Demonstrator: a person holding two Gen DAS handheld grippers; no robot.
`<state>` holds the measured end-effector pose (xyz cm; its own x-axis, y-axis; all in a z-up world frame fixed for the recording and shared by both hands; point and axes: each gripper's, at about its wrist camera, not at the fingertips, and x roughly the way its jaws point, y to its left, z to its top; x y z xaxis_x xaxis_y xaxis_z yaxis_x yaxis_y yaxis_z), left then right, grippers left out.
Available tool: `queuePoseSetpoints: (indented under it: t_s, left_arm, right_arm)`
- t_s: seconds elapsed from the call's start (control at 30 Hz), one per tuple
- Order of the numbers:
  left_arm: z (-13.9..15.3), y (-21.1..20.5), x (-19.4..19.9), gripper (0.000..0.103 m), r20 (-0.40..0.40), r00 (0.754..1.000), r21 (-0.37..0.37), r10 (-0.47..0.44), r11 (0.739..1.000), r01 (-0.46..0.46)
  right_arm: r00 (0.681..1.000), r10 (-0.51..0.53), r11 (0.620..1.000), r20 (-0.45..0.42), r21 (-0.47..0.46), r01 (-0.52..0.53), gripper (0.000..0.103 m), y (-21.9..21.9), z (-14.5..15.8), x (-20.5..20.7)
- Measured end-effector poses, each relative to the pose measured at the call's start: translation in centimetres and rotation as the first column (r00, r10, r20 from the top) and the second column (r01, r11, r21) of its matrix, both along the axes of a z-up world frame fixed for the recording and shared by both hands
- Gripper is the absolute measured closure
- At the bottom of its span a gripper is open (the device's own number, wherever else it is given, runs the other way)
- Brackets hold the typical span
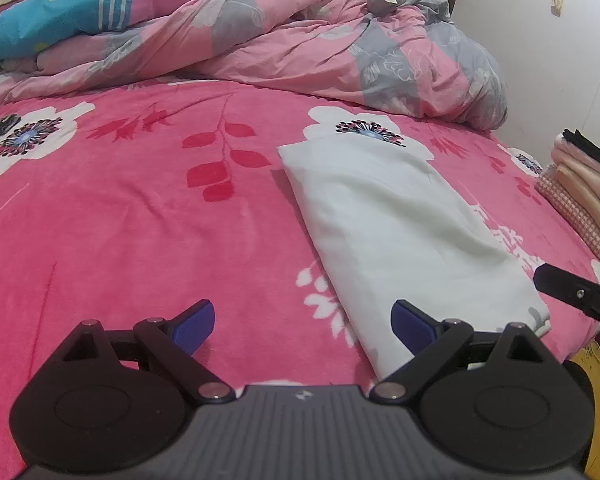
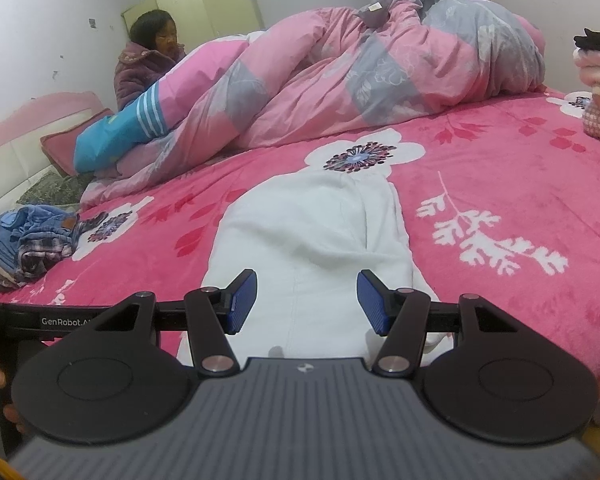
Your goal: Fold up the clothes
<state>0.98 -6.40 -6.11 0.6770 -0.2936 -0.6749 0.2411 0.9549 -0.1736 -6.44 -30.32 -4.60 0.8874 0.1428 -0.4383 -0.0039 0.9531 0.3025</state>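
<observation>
The white fleece garment [image 2: 312, 240], folded into a long strip, lies flat on the pink floral bed [image 1: 120, 220], its near end between the right gripper [image 2: 307, 300] jaws, open and empty. The left gripper [image 1: 304, 328] jaws are also open, the strip's near corner at their right pad, placement judged ready for a further crosswise fold.

the pink bedspread [image 1: 132, 240] lies bare and flat to the left of the folded white garment [image 1: 400, 220], giving wide free room there. behind it the bunched quilt [image 1: 300, 40] runs across the whole back of the bed and blocks any reach further in. on the right edge a stack of folded clothes [image 1: 588, 192] stands near the garment, with a narrow strip of bedspread between them. in the right wrist view a heap of jeans and checked cloth [image 2: 32, 236] sits at the far left edge, well apart from the garment. a person [image 2: 148, 60] sits beyond the quilt.
</observation>
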Motion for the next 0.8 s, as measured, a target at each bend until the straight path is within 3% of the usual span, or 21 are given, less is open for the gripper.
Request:
queuePoseSetpoints:
  t_s: [0.8]
  left_arm:
    - [-0.43,-0.37,0.09,0.007,-0.023,1.000,0.013,-0.005,1.000,0.006]
  right_arm:
    - [1.000,-0.009,1.000,-0.010,0.012,0.009,0.048,-0.48,-0.39,-0.05]
